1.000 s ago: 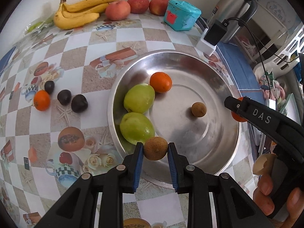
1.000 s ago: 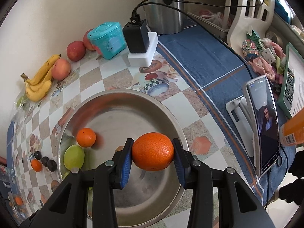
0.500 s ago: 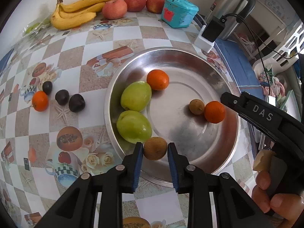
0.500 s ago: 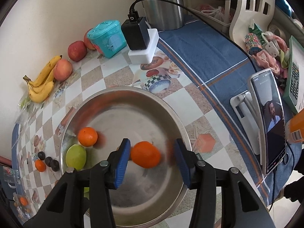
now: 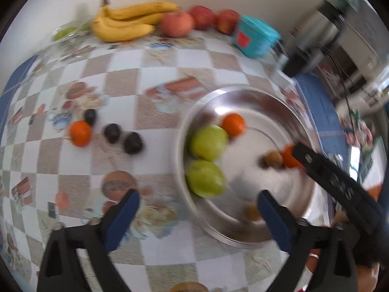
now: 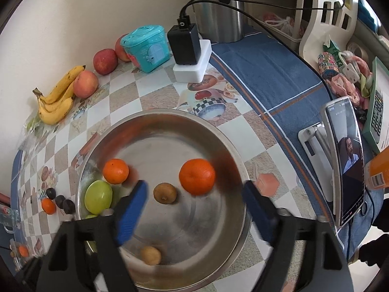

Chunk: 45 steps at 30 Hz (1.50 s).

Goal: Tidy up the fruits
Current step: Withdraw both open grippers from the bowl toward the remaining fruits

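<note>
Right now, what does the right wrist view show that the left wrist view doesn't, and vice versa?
Only the right wrist view: a phone on a stand, a calculator and the blue cloth in full.

Only the left wrist view: the second green fruit whole, plus the right gripper's body crossing the steel bowl.

Both: bowl with two oranges, two small brown fruits, a green fruit; bananas, apples, teal box, dark plums. Left gripper and right gripper both open, empty.

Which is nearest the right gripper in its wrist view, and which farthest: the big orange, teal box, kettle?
From the right gripper:
1. Big orange, in the steel bowl, just ahead.
2. Teal box, far left by the wall.
3. Kettle, at the back.
</note>
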{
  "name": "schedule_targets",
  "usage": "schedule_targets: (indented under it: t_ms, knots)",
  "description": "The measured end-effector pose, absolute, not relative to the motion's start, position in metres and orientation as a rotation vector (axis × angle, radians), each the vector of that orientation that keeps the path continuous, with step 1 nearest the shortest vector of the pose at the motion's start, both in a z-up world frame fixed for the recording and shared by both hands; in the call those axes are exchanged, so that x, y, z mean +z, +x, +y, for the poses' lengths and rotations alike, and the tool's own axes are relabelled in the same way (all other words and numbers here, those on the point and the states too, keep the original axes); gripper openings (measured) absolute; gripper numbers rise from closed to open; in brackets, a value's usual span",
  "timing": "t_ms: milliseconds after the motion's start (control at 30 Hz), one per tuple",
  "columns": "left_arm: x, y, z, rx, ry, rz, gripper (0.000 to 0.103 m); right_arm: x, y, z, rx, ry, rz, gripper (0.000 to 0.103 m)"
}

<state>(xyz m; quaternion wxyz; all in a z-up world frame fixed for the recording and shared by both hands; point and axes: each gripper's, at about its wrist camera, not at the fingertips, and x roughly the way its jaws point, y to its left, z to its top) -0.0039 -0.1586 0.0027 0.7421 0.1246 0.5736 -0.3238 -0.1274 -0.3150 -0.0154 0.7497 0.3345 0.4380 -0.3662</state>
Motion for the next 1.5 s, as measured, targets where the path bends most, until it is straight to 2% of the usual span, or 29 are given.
schedule_targets:
  t_ms: [367, 767, 1500]
  knots:
    - [0.001, 0.068, -0.087, -0.452, 0.121, 1.246, 0.103, -0.015, -0.101, -0.281, -0.757, 0.628, 1.028, 0.097]
    - [0.003, 0.11, -0.019, -0.302, 0.059, 1.23, 0.103, -0.014, -0.056, -0.217, -0.634, 0.557, 1.12, 0.097]
    - [0.006, 0.133, 0.015, -0.273, -0.005, 1.215, 0.103, -0.005, 0.015, -0.13, -0.438, 0.456, 1.1, 0.097]
